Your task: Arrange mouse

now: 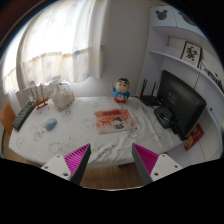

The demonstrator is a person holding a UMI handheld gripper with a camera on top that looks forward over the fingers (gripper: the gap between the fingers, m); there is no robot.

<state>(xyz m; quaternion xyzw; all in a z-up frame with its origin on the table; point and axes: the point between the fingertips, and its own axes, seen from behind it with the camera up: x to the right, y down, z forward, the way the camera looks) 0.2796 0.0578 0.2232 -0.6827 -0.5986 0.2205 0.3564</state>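
My gripper is open and empty, held short of the near edge of a table with a white cloth. Its pink pads stand wide apart, with wooden floor showing between them. A small pale object that may be the mouse lies on the cloth at the left, beyond the left finger and beside a dark keyboard. It is too small to tell for certain.
An orange-red printed mat lies mid-table, with a blue and white cat figure behind it. A black monitor stands at the right, with a red book in front. A clear jar stands at the back left by the curtained window.
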